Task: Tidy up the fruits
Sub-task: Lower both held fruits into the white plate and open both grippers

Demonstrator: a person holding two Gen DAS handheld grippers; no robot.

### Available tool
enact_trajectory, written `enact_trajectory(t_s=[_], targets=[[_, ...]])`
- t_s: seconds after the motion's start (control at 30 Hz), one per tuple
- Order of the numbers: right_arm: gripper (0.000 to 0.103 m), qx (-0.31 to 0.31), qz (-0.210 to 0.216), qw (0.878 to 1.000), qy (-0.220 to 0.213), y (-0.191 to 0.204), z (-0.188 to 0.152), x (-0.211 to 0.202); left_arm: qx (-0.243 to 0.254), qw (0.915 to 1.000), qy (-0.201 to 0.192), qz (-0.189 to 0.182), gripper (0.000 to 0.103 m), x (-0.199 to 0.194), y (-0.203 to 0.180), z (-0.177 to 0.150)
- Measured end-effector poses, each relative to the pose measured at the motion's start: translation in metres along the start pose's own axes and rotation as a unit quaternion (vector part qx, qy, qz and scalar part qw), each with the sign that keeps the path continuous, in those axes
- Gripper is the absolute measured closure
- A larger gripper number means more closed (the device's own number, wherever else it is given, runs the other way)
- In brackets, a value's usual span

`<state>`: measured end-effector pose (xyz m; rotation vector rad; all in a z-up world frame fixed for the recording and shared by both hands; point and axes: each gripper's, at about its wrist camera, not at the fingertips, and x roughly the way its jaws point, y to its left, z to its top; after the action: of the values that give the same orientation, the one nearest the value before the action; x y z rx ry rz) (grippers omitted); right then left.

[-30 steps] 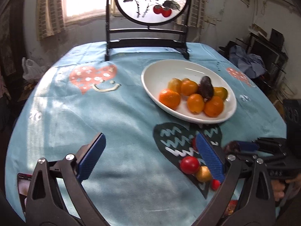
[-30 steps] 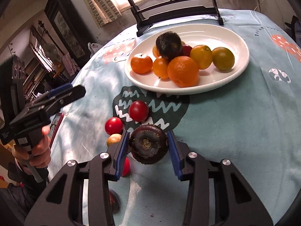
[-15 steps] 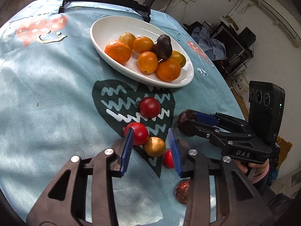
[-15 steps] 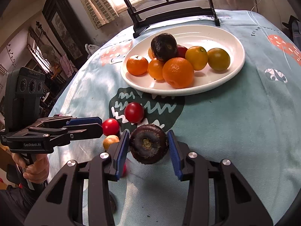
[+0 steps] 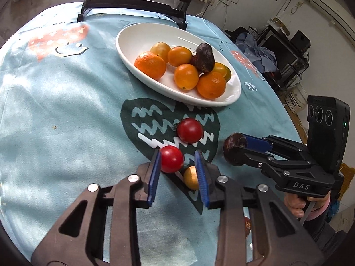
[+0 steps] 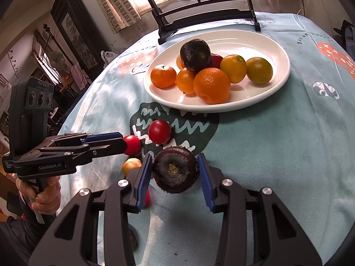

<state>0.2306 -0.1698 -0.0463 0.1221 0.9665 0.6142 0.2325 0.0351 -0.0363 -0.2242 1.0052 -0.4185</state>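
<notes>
Left wrist view: left gripper point(image 5: 177, 168), fingers part-open around a red tomato point(image 5: 170, 158) on the counter point(image 5: 66, 110), not visibly clamped; yellow fruit point(image 5: 190, 177) just beside. White plate point(image 5: 133, 33) of oranges beyond.

Right wrist view: right gripper point(image 6: 175, 173), fingers closed on a dark round fruit point(image 6: 175, 168), held above the counter, near the plate.

One white oval plate point(image 6: 261, 102); on it, seven round orange-yellow citrus fruits point(image 6: 212, 85) — plus one dark wrinkled fruit point(image 6: 195, 54). Two loose red tomatoes point(image 5: 190, 130) just beyond the tool tips.
</notes>
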Motion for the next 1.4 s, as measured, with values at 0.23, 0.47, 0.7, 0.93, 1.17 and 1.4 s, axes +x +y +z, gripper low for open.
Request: enact_trajectory(t_s=[0.23,0.47,0.7,0.93,1.17,1.4], targets=[[0.061,0.002,-0.001,1.0,0.0,0.0,0.0,0.0,0.045,0.991,0.012,0.126,0.071,0.017,-0.007,-0.006],[0.061,-0.001,-0.001,1.0,-0.002,0.002,-0.001,-0.001,0.04,0.9925,0.002,0.115,0.074,0.015,-0.001,-0.003],[0.061,-0.013,0.008,1.0,-0.009,0.006,-0.001,-0.004,0.059,0.9919,-0.026,0.109,0.075,0.007,-0.012,-0.003],[0.061,-0.016,-0.027,0.989,-0.145,0.001,0.024,-0.028,0.065,0.9849,-0.113,0.114,0.075,-0.007,-0.031,0.028],[0.061,0.043,-0.056,0.979,-0.193,-0.041,0.072,-0.015,0.046,0.9815,-0.145,0.116,0.075,0.015,-0.034,0.092],[0.061,0.044,-0.069,0.978,-0.194,-0.056,0.094,0.002,0.022,0.9819,-0.132,0.134,0.075,0.043,-0.016,0.12]])
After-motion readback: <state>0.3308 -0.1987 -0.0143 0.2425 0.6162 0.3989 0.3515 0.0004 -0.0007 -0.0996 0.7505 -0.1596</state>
